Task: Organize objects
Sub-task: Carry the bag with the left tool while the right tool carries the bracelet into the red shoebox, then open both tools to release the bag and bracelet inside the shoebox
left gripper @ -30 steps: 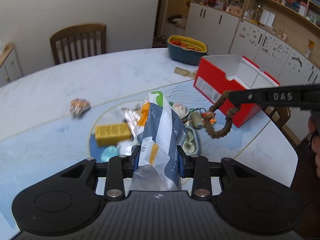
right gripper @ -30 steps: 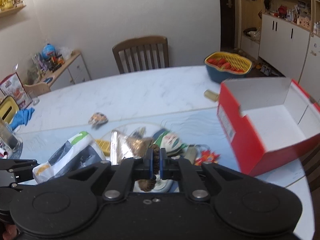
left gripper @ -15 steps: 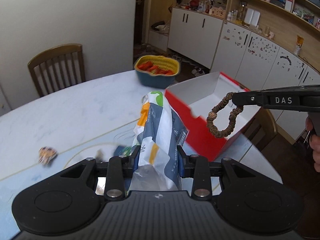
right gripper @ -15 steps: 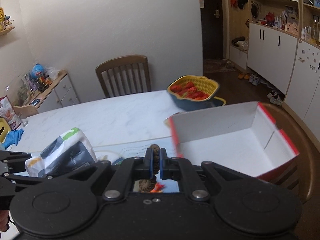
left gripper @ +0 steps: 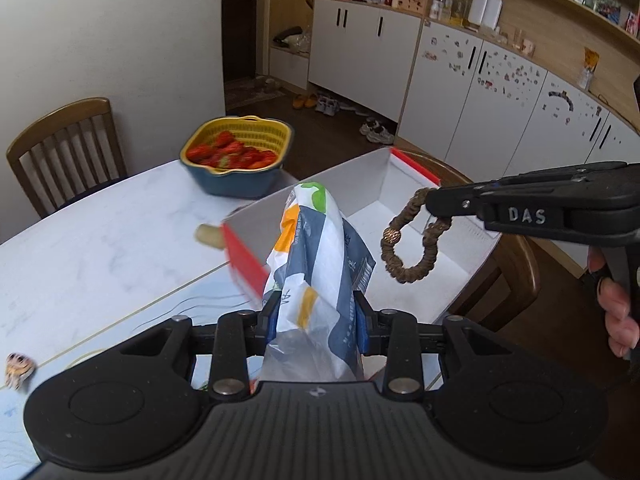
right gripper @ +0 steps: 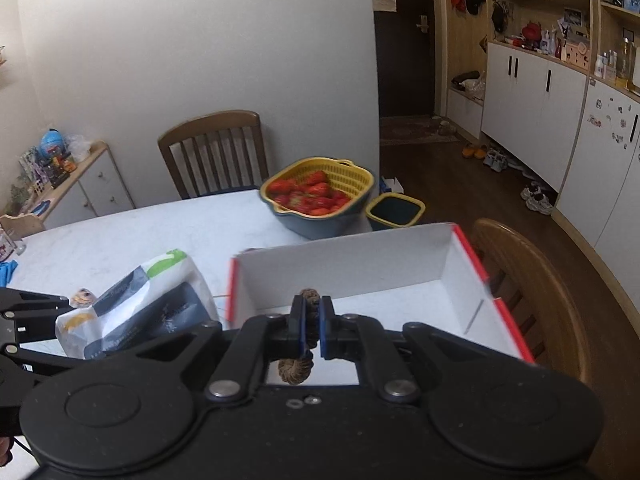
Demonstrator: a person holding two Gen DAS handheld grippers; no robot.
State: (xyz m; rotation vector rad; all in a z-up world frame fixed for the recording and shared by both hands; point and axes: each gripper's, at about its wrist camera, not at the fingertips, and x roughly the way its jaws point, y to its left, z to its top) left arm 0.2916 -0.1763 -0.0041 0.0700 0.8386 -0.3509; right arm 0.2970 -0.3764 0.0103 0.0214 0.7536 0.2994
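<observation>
white marble table (left gripper: 100, 248) edge: over the red box (right gripper: 400, 264), right gripper (right gripper: 311, 326) pinches a beaded bracelet (left gripper: 412, 240), nearer its floor than left gripper (left gripper: 316, 316) clamping a snack bag (left gripper: 320, 248).

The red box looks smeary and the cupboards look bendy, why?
Left wrist view: the red box edge is smeared by motion blur, and the cupboards curve from fisheye distortion. Right wrist view: the box rim is blurred too.

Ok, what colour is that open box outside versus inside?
The box is red outside, white inside; right wrist view shows it best.
</observation>
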